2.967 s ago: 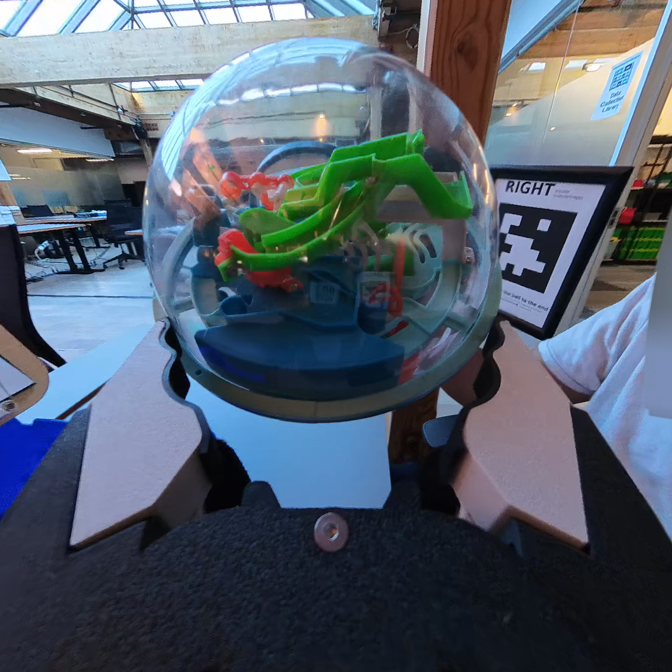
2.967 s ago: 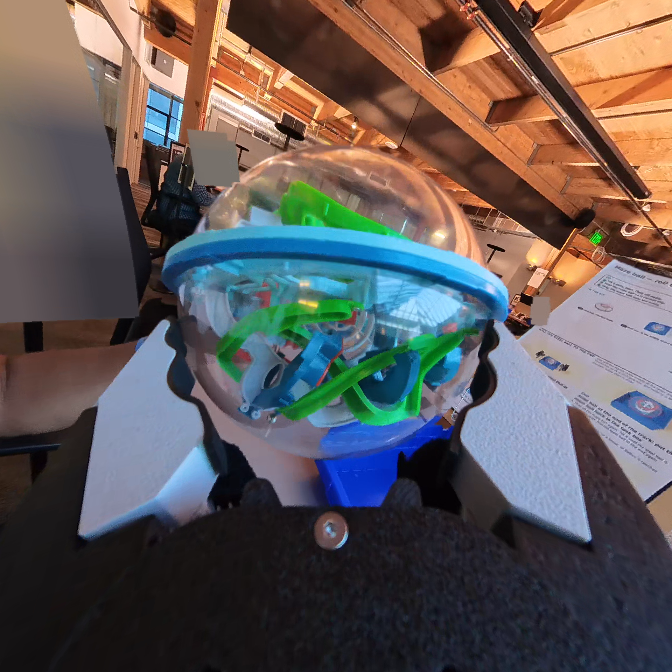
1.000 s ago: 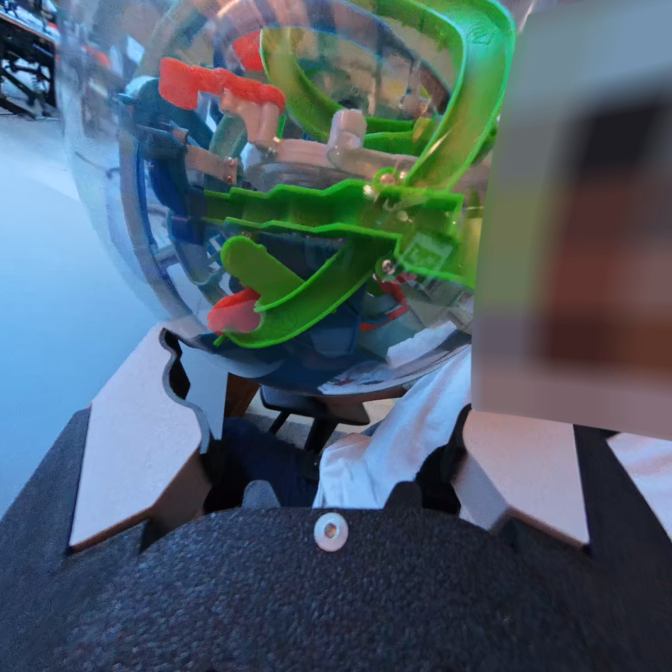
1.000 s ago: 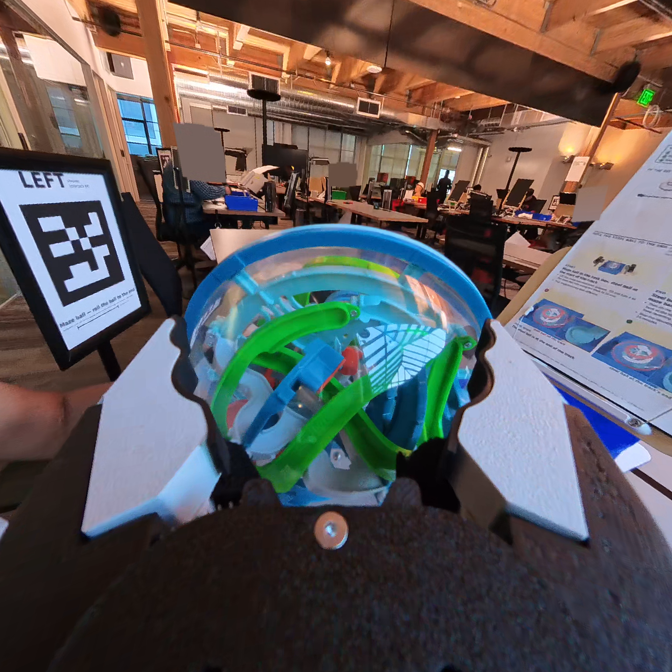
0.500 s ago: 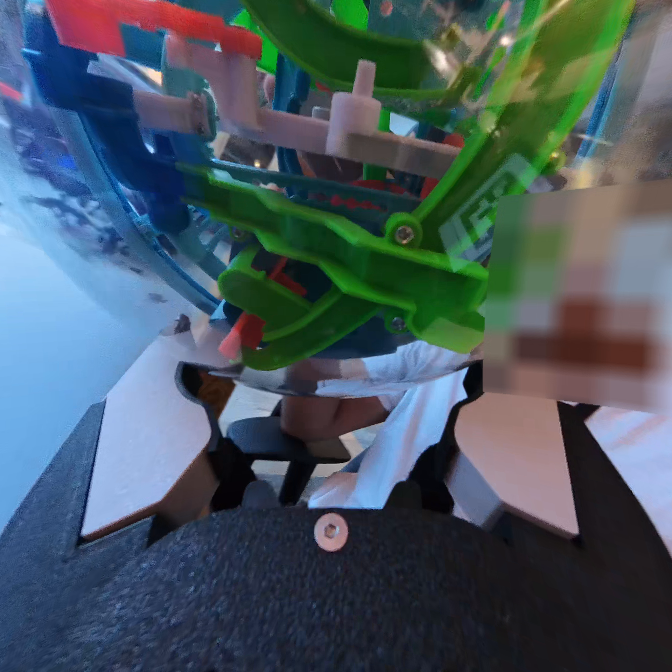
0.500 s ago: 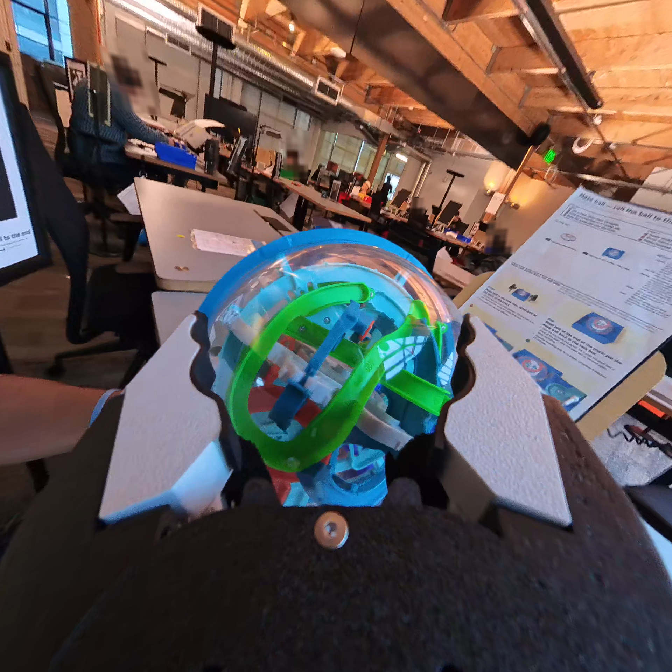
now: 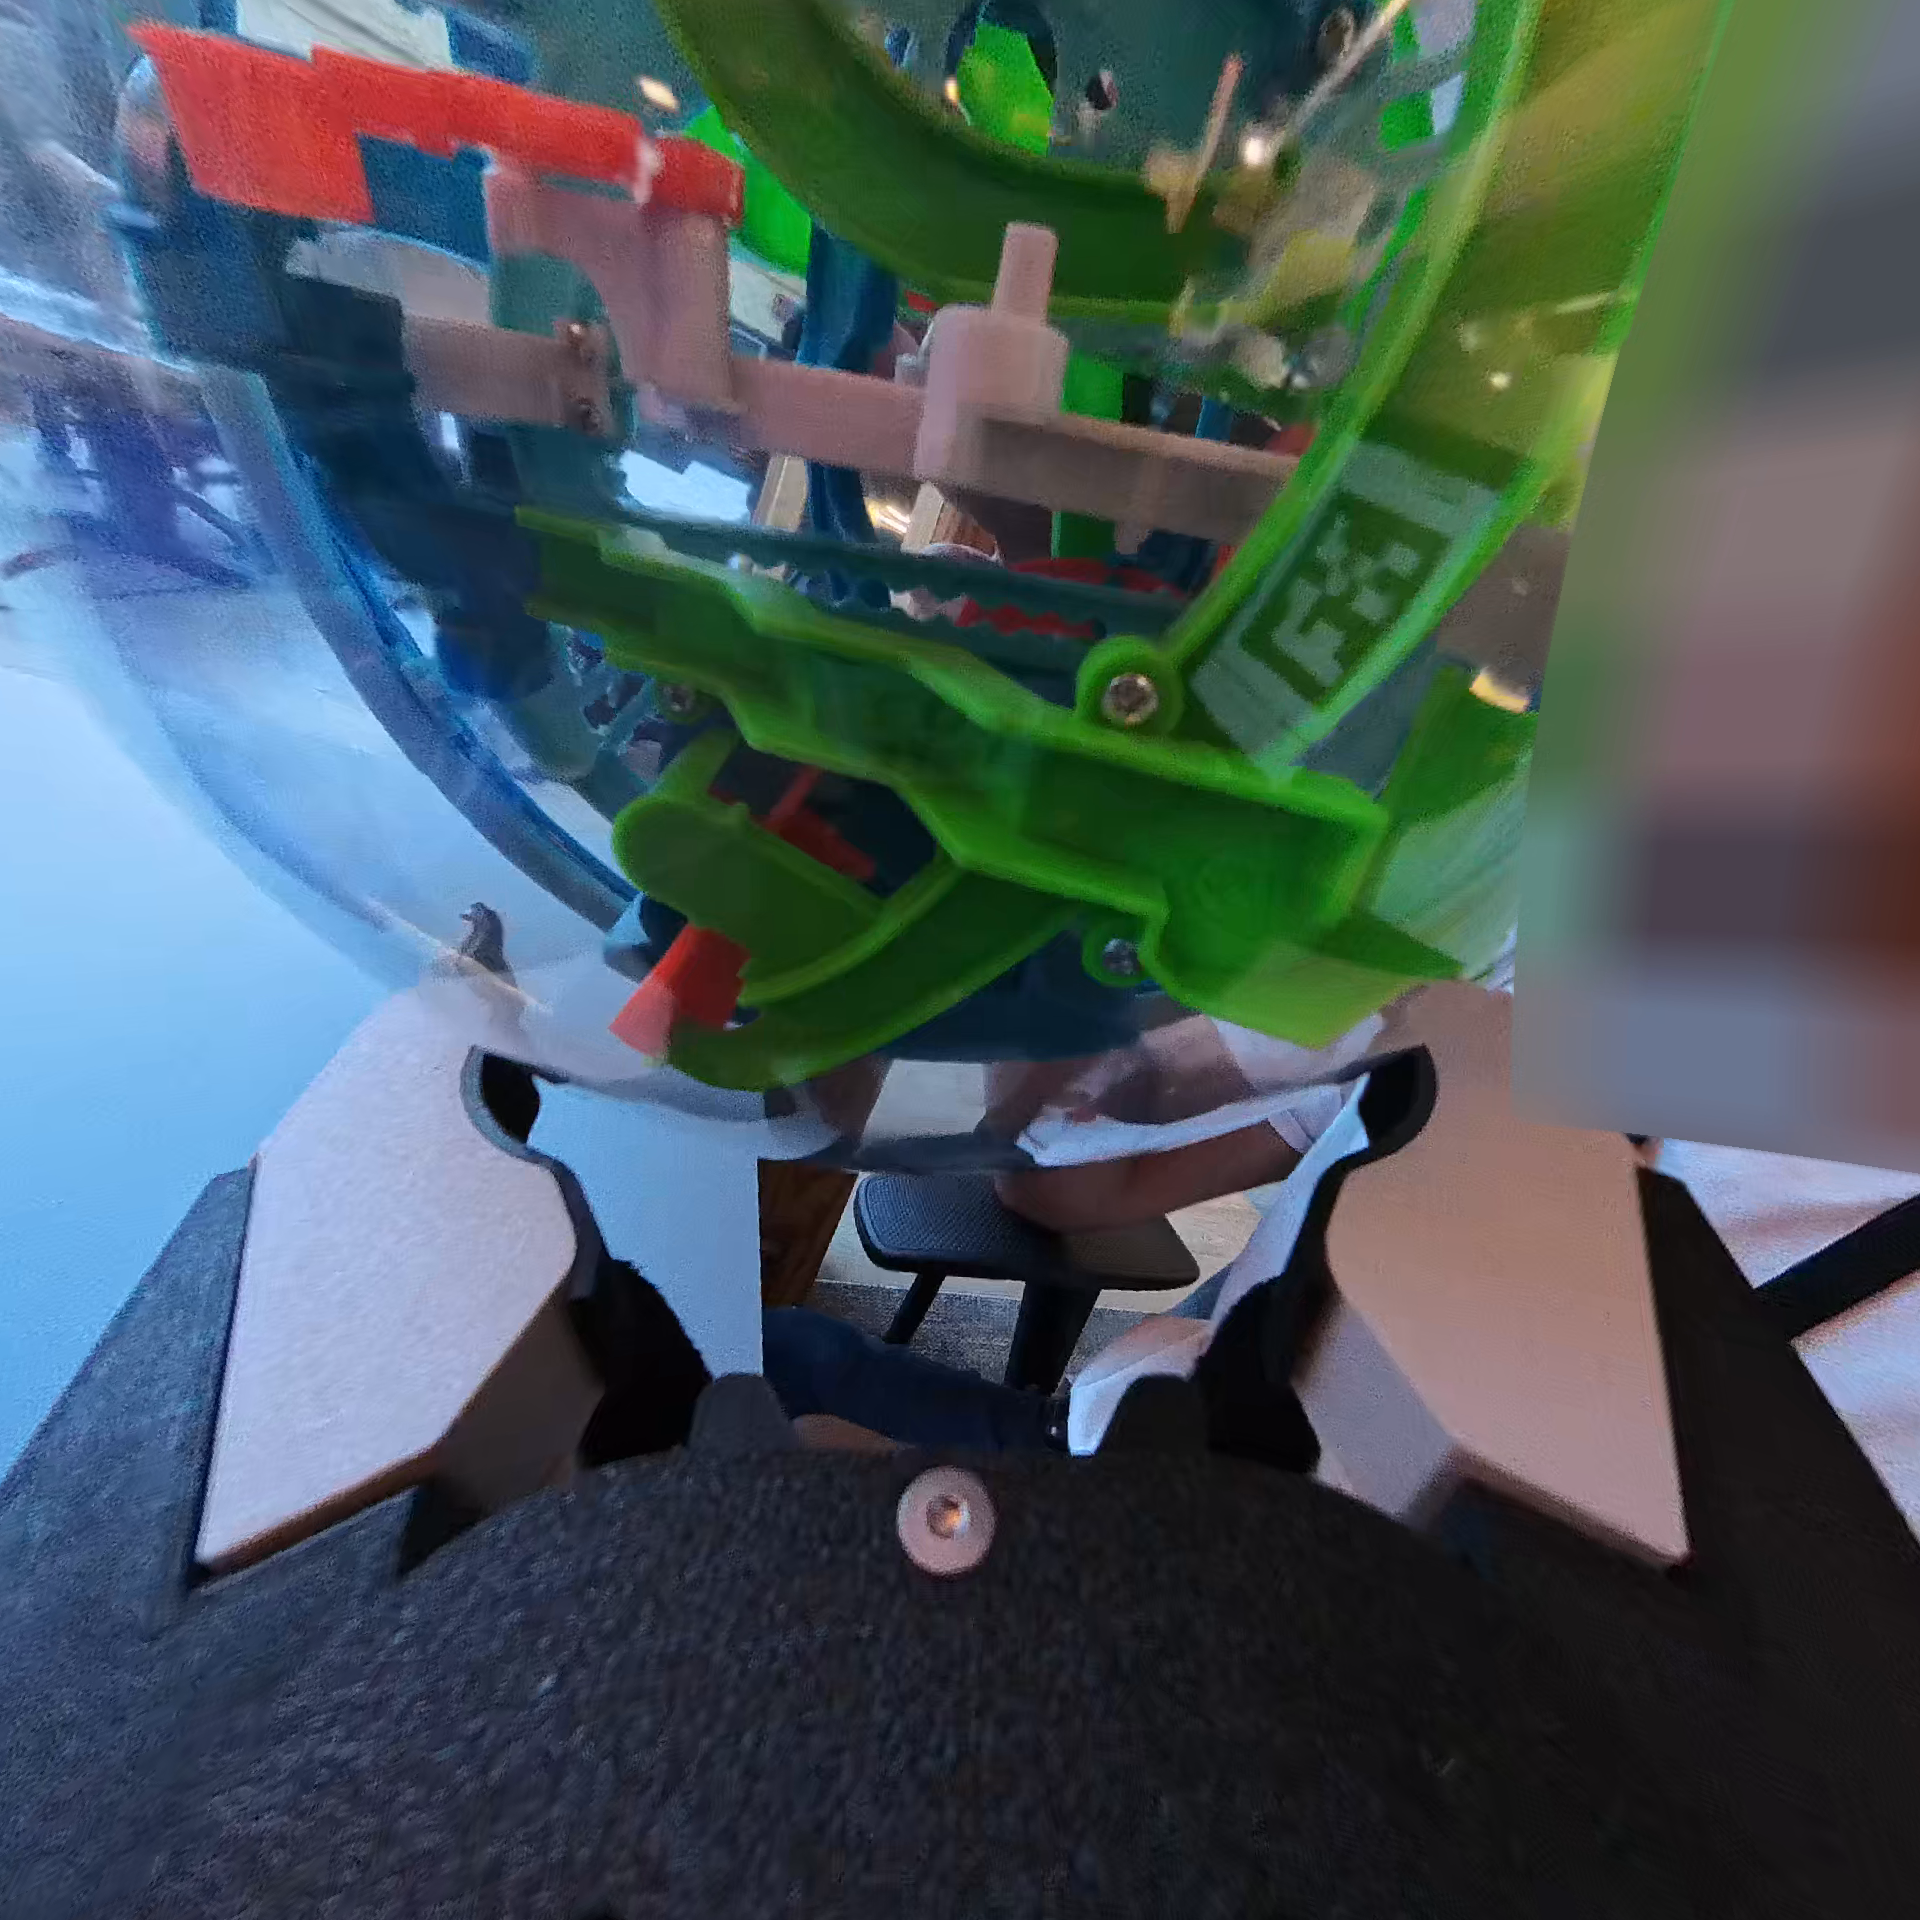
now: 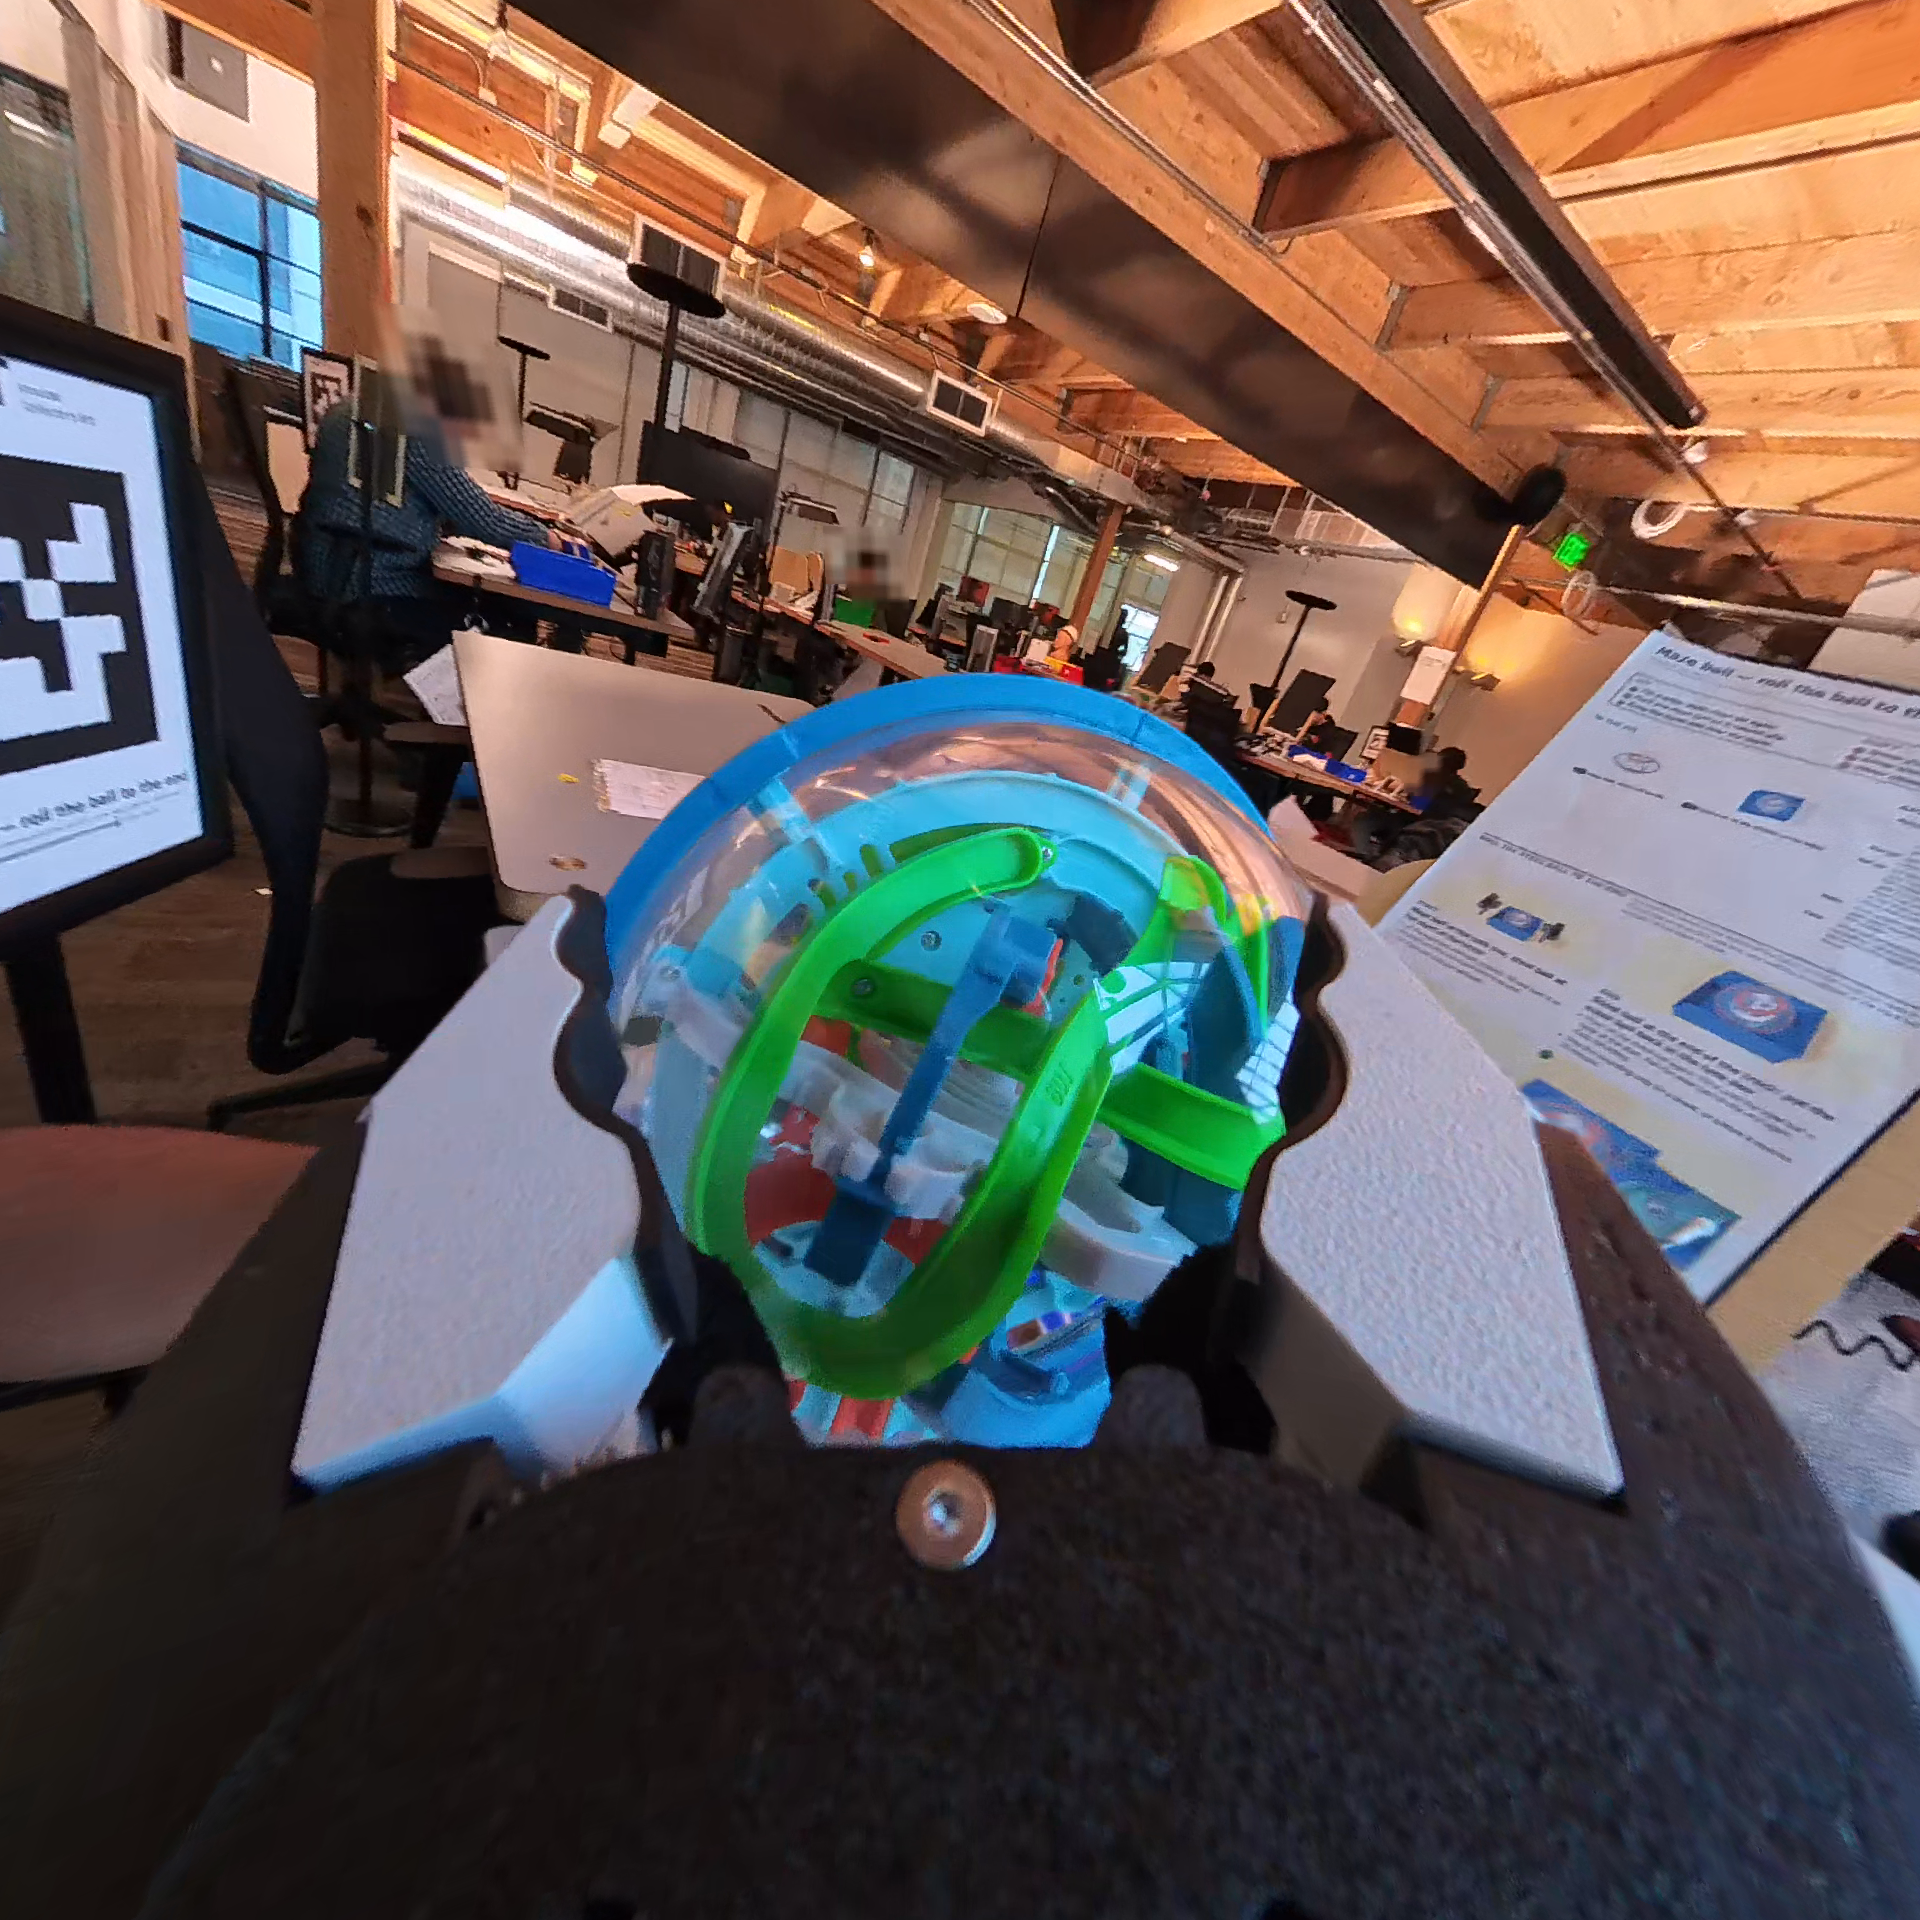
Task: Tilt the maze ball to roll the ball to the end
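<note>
A clear maze ball (image 8: 951, 1049) sat clamped between the two white fingers (image 8: 473, 1174) of the right gripper (image 8: 951, 1081), its shell pressed against the scalloped black inner edges on both sides and reaching back almost to the gripper's body. The right wrist view showed the sphere whole: a blue equator band (image 8: 717, 800) arched over its top, and a green loop of track (image 8: 894, 1132) faced the camera over pale and blue inner pieces. Behind it lay an open office with timber ceiling beams (image 8: 1558, 197), desks and seated people. A framed marker sign (image 8: 83, 634) stood at left, and an instruction sheet (image 8: 1704, 935) leaned at right.

The left wrist view showed none of that room. There the maze ball (image 7: 883, 540) filled the upper frame at very close range, lifted above the tips of the left gripper (image 7: 951, 1101). That gripper's pale fingers (image 7: 405, 1257) were spread apart with nothing between them; the sphere's lower curve hung just over the gap, and whether it touched either tip could not be told. Only this view revealed the inner detail: a stepped green track (image 7: 987, 769), a red track piece (image 7: 395, 135) at upper left, a pale crossbar with a peg (image 7: 997, 384), and a small square coded tag (image 7: 1340, 603). Below the ball, between the fingers, a black chair seat (image 7: 1018, 1236) and a white sleeve (image 7: 1766, 1226) were visible. The small rolling ball itself could not be picked out in either view.
</note>
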